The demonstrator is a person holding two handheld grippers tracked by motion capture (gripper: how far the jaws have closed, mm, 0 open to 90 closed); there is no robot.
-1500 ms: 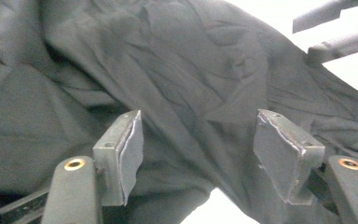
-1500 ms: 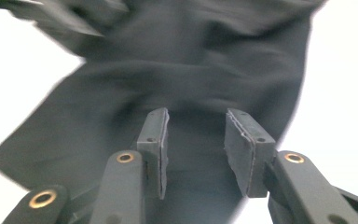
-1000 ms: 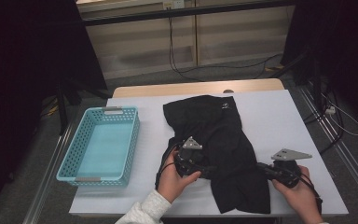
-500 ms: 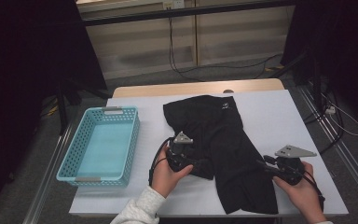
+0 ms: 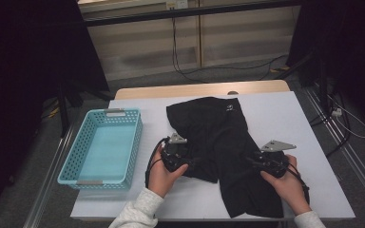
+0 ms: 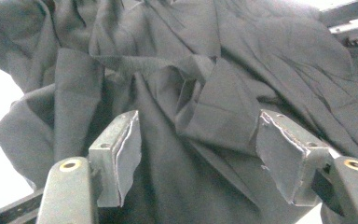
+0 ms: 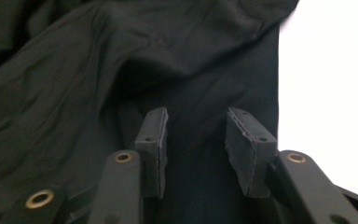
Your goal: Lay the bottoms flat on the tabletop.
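Left tool: I have its jaws standing wide, with loose folds of the black garment lying between them; the pads press on nothing that I can see.
Left tool from above: I see it at the garment's near left edge, my left hand wrapped round its body, a grey plate on top.
Right tool: I have its jaws parted to a narrow gap. They have just been opening, and flat black cloth lies under and between them, not pinched.
Right tool from above: it sits on the garment's right side, my right hand behind it, a grey three-cornered plate on top.
Garment: black, spread on the bench straight ahead of both tools, running from the far middle down to the near edge between my hands; rumpled and folded by the left tool, smoother by the right one. A small pale mark shows near its far end.
Beside the right tool: the garment's straight edge, then bare white bench.
Basket: light blue, with a perforated wall, well off to the left of the left tool, apart from the garment.
Cables: one trails from each tool back past my wrists.
Sleeves: light-coloured, at the near edge.
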